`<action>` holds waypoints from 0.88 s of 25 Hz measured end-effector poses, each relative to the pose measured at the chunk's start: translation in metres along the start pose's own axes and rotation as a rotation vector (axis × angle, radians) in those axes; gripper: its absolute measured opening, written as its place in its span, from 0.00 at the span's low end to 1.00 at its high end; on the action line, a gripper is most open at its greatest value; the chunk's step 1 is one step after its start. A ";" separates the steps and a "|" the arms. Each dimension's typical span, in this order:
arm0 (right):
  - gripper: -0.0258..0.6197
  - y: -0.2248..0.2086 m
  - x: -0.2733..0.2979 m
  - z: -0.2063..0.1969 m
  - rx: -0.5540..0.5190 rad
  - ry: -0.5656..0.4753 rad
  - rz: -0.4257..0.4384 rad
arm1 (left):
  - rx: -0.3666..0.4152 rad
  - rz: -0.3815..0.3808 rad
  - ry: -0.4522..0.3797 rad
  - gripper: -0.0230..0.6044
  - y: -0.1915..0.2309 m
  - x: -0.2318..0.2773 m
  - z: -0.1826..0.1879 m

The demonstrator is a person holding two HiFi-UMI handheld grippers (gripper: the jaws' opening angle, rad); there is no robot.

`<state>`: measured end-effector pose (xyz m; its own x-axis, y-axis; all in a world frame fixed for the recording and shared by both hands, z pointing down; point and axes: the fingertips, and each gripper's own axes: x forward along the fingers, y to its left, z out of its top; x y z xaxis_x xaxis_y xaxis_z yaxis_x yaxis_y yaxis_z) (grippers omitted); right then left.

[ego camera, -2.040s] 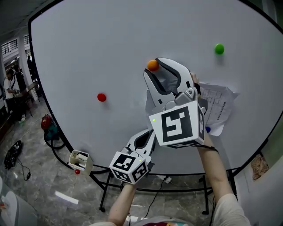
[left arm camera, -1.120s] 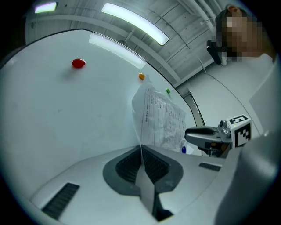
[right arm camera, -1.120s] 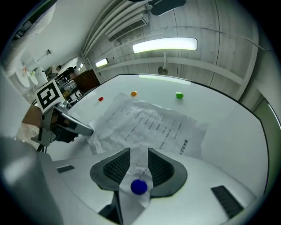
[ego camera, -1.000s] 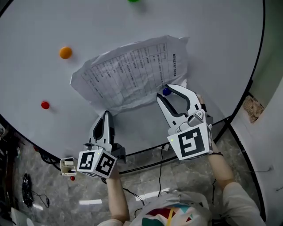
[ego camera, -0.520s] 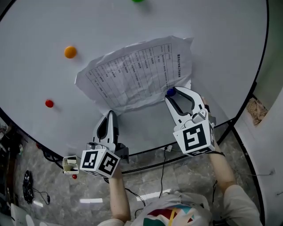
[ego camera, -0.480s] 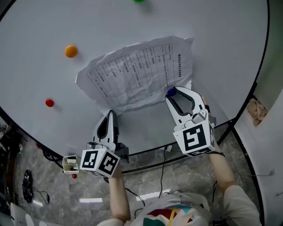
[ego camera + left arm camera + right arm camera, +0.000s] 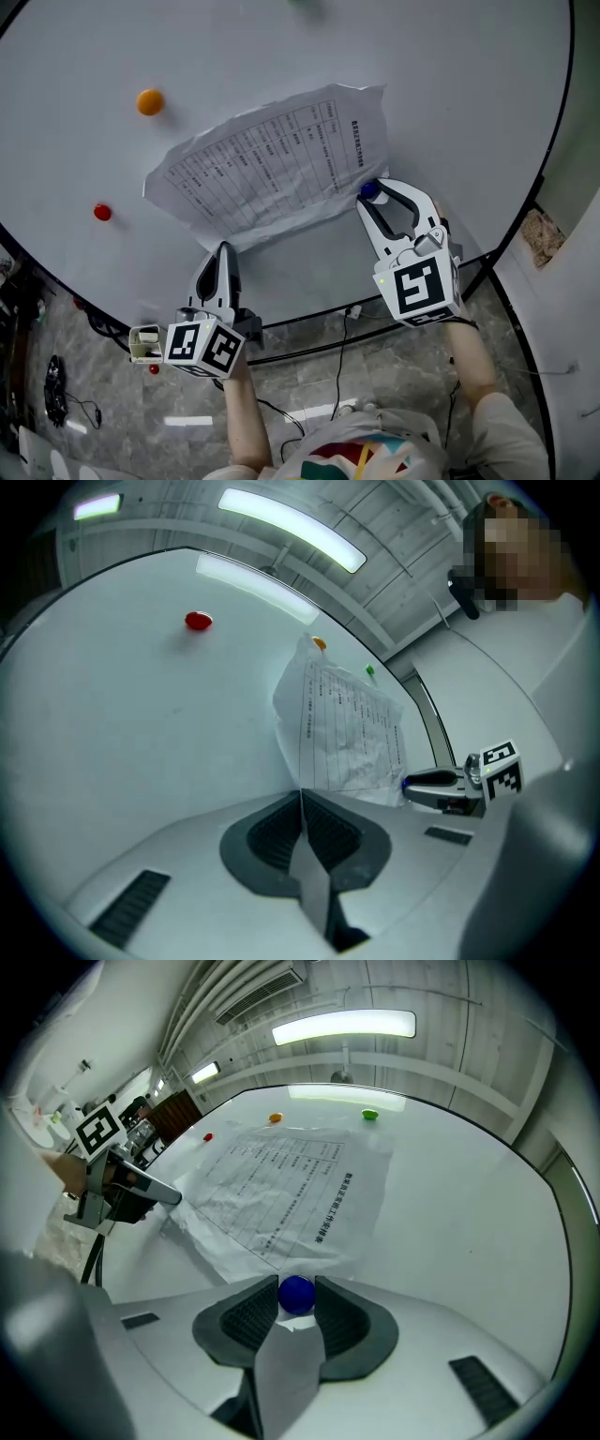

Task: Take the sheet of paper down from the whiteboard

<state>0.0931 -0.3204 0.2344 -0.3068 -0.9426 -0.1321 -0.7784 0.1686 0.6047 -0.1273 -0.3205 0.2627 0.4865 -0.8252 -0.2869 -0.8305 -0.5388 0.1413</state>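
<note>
A creased printed sheet of paper (image 7: 272, 169) lies slanted against the whiteboard (image 7: 450, 84); no magnet shows on it. My left gripper (image 7: 225, 249) is shut on the sheet's lower edge, and the left gripper view shows the paper (image 7: 342, 728) rising from the closed jaw tips of that gripper (image 7: 301, 794). My right gripper (image 7: 370, 191) is shut on a blue ball magnet (image 7: 369, 189), just off the sheet's lower right corner. In the right gripper view the magnet (image 7: 296, 1295) sits between the pads of that gripper (image 7: 296, 1296), in front of the paper (image 7: 281, 1194).
An orange magnet (image 7: 150, 101) and a red magnet (image 7: 102, 212) sit on the board left of the sheet, and a green one (image 7: 369, 1115) lies above it. A small tray (image 7: 145, 344) hangs at the board's lower left edge. Stand legs and cables are on the floor below.
The sheet has shifted left and down with the left gripper. The right gripper, with the blue magnet in it, has drawn slightly right, off the sheet's corner.
</note>
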 end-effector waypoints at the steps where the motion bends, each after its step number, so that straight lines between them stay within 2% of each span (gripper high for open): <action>1: 0.24 -0.003 0.000 -0.002 0.002 -0.001 0.004 | 0.002 0.008 0.009 0.11 -0.001 0.000 -0.002; 5: 0.24 -0.008 -0.001 -0.004 -0.012 -0.007 0.021 | -0.022 0.032 0.015 0.11 -0.003 -0.002 -0.006; 8: 0.24 -0.010 -0.002 -0.005 -0.011 -0.016 0.023 | -0.012 0.056 0.012 0.11 -0.004 -0.003 -0.006; 17: 0.24 -0.034 -0.008 -0.014 0.059 -0.012 -0.010 | -0.012 0.114 0.009 0.11 -0.006 -0.002 -0.008; 22: 0.24 -0.048 0.001 -0.009 0.072 -0.010 -0.010 | -0.014 0.240 0.001 0.11 0.019 -0.006 -0.003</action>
<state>0.1351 -0.3317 0.2127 -0.3042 -0.9414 -0.1460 -0.8188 0.1800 0.5451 -0.1454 -0.3260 0.2702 0.2761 -0.9301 -0.2422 -0.9185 -0.3296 0.2186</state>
